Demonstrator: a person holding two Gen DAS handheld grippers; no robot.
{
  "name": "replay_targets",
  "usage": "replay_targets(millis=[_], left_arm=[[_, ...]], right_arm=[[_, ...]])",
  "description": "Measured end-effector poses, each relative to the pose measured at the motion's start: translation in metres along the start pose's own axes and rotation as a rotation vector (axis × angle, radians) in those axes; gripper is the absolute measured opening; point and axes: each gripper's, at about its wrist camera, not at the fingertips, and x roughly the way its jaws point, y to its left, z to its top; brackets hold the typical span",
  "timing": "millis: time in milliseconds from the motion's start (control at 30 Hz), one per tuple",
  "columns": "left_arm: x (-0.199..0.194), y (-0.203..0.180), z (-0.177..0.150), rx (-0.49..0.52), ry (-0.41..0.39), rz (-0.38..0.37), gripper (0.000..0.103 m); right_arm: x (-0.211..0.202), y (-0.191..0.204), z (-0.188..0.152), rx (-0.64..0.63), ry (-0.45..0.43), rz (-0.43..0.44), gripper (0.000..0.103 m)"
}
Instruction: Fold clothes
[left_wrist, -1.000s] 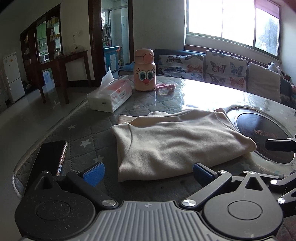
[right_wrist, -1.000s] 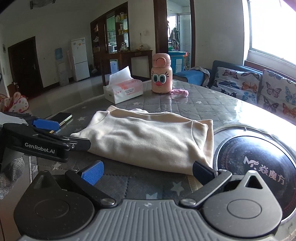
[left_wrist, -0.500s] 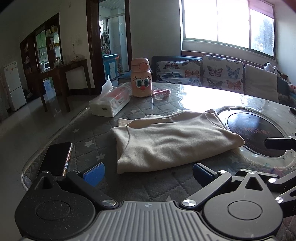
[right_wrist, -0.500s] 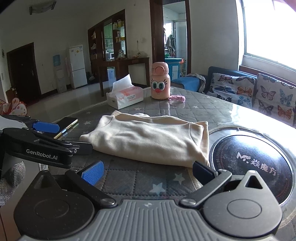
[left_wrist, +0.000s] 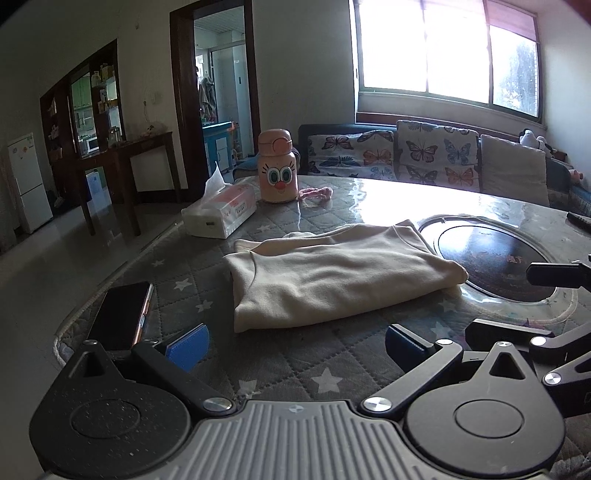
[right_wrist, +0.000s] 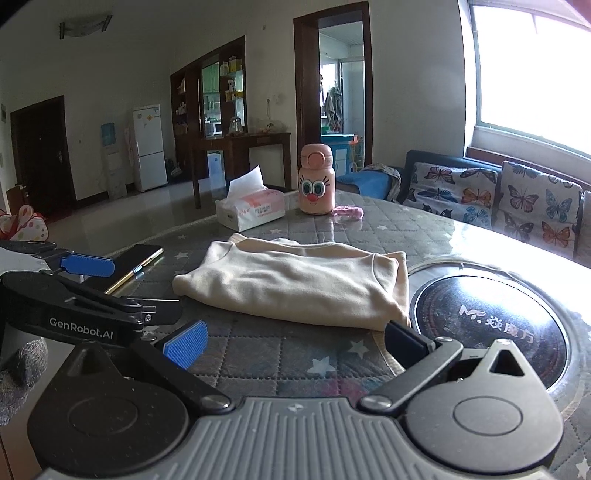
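A cream garment (left_wrist: 332, 277) lies folded into a flat rectangle on the quilted star-pattern table (left_wrist: 280, 365); it also shows in the right wrist view (right_wrist: 295, 284). My left gripper (left_wrist: 295, 345) is open and empty, held back from the garment's near edge. My right gripper (right_wrist: 295, 343) is open and empty, near the garment's near right corner. The left gripper's body (right_wrist: 92, 317) shows at the left of the right wrist view, and part of the right gripper (left_wrist: 554, 273) shows at the right edge of the left wrist view.
A black phone (left_wrist: 122, 314) lies at the table's near left edge. A tissue box (left_wrist: 221, 214), a pink cartoon bottle (left_wrist: 277, 173) and a small pink item (left_wrist: 317, 192) stand at the far side. A round black cooktop (right_wrist: 491, 325) is set in the table beside the garment.
Both grippers have pulled back and risen away from the garment, which looks smaller and farther. Both stay open. The garment has not moved.
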Motion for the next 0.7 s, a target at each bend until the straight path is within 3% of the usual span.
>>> replay_targets(millis=[700], left_arm=[[-0.034, -0.004, -0.017, 0.015, -0.062, -0.003, 0.103]], right_arm=[[-0.035, 0.021, -0.007, -0.037, -0.074, -0.026, 0.103]])
